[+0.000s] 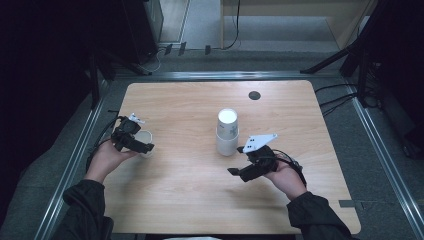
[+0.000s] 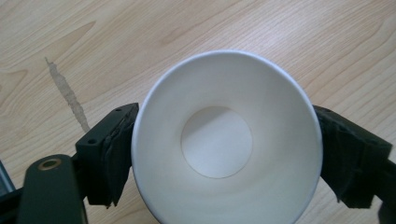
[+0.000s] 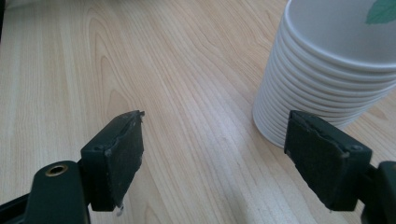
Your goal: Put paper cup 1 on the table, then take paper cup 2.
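A single white paper cup [image 2: 227, 144] is sitting upright at the wooden table's [image 1: 190, 200] nine o'clock edge, between the left gripper's [image 1: 137, 141] spread, barely touching jaws. The right gripper [image 1: 239, 161] is hovering open beside the upside-down stack of white paper cups [image 1: 227, 131]. Withdrawing sideways could tip the light cup.

white paper cup [image 2: 227, 144], mouth up, apparently standing on the table's left side.

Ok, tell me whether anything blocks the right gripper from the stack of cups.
Nothing visible does: only bare table lies between the open right gripper and the stack of cups, which stands just beyond its right-hand jaw.
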Tool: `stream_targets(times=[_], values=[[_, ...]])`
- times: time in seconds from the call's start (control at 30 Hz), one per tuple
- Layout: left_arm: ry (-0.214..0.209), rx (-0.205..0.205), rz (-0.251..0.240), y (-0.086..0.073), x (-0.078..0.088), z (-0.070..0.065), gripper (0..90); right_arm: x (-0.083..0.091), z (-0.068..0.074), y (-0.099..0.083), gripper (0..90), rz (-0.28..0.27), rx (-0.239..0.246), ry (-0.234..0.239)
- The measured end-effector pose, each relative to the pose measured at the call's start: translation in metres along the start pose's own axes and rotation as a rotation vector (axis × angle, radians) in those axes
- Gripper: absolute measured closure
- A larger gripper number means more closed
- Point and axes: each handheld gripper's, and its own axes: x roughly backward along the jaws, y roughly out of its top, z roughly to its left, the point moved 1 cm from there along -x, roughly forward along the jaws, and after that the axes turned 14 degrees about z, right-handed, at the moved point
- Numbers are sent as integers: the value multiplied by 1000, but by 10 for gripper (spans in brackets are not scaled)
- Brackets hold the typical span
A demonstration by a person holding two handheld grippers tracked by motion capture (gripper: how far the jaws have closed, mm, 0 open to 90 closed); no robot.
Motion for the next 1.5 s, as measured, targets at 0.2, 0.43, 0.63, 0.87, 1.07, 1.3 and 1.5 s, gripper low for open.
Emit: stream_targets(times=[0.2,0.43,0.63,0.87,1.07,1.3,1.5], values=[[-11,5,-23,-1,6,1,134,2,-3,0,189,-12,-19,-8],[-63,27,-62,-2,19,2,134,6,-7,1,138,-42,-111,30],[-93,31,-137,-5,36,2,135,15,-11,4,110,-43,-141,25],[-106,20,-172,-5,50,-2,134,25,-12,6,90,-65,-128,57],[-143,-13,-213,-1,62,-13,135,32,-15,8,90,-97,-120,49],[-170,-61,-222,4,63,-28,136,35,-17,15,93,-105,-122,38],[-197,-90,-221,4,63,-44,139,41,-26,18,139,-95,-112,9]])
